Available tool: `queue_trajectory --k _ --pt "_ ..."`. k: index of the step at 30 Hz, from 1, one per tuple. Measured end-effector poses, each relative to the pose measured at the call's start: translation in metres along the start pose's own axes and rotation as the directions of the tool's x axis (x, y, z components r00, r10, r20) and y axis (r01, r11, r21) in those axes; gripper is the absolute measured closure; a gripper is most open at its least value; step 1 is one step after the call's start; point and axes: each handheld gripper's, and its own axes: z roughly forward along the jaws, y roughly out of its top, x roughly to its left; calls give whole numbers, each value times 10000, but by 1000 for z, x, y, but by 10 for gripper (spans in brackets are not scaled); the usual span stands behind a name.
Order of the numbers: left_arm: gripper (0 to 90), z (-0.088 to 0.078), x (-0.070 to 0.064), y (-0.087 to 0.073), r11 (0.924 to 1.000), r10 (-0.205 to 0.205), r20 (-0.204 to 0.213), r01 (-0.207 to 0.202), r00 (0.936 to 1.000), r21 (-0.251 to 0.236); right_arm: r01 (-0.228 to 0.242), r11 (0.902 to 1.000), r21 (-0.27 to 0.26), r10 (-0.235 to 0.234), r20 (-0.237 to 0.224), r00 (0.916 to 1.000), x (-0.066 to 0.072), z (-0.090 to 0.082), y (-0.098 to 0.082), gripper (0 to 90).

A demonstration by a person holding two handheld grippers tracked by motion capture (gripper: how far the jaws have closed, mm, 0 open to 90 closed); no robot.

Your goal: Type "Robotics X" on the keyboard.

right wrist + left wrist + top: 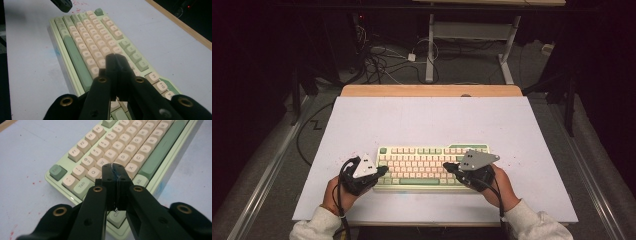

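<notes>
A keyboard (432,162) with cream and green keys lies on the white table sheet, toward the near edge. My left gripper (383,171) is at its left end, jaws pressed together with nothing between them; in the left gripper view its tip (113,167) hovers over the keyboard (130,150) near the W and S keys. My right gripper (446,166) is over the right half of the keys, also shut and holding nothing; in the right gripper view its tip (114,57) sits above the keyboard (85,40) letter rows. The left gripper's tip (62,4) shows at the top of that view.
The white sheet (427,120) covers a wooden table whose far edge (432,90) shows beyond it. Small red specks mark the sheet (22,192) near the keyboard's left end. Cables (382,60) and a desk frame (472,35) stand on the floor behind.
</notes>
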Motion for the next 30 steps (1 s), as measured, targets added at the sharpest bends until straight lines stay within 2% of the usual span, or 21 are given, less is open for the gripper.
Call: queue_trajectory --k 8,12,18,25,30 --pt "864 4 0 -2 9998 30 71 -32 10000 196 -2 10000 51 2 -1 10000 1 1 0 900" --pt "863 4 -1 -1 9999 13 68 -14 10000 132 -81 9999 121 81 26 10000 -1 0 -3 900" --pt "864 4 -4 1 9999 123 127 -123 9998 39 -168 9956 922 151 188 9997 -10 3 -23 900" --pt "863 3 -7 5 9998 186 169 -184 9997 -116 -433 9886 1439 380 393 9985 -19 3 -39 900" --pt "863 4 -10 8 9995 252 227 -248 9994 -189 -435 9840 1728 370 407 9985 -22 2 -47 900"
